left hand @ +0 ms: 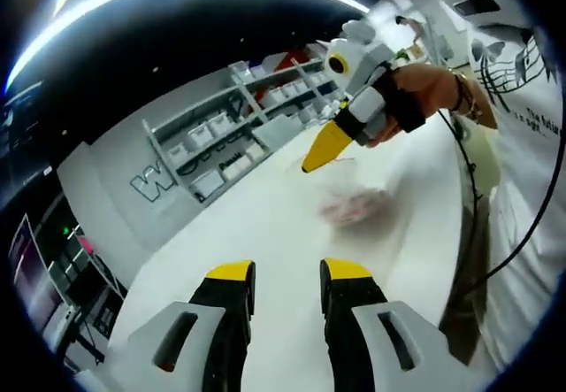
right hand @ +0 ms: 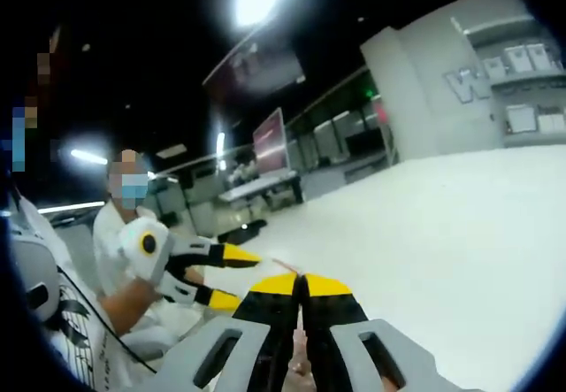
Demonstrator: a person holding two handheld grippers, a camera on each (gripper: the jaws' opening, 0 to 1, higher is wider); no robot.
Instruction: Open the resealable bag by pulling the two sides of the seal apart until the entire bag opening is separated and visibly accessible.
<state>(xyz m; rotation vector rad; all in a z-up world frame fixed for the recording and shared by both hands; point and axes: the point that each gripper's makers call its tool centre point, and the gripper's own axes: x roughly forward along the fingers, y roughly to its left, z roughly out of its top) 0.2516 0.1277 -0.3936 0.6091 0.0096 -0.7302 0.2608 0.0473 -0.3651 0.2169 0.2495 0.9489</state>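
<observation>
Bag [left hand: 354, 206] blurred on white table [left hand: 265, 224], pinkish contents inside.

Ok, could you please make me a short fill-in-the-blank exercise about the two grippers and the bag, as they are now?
1. In the left gripper view, the jaws of the left gripper stand ____.
2. In the right gripper view, the jaws of the right gripper are ____.
3. The table under the blurred pinkish bag is ____ in colour.
Missing words: open; shut; white.
</observation>
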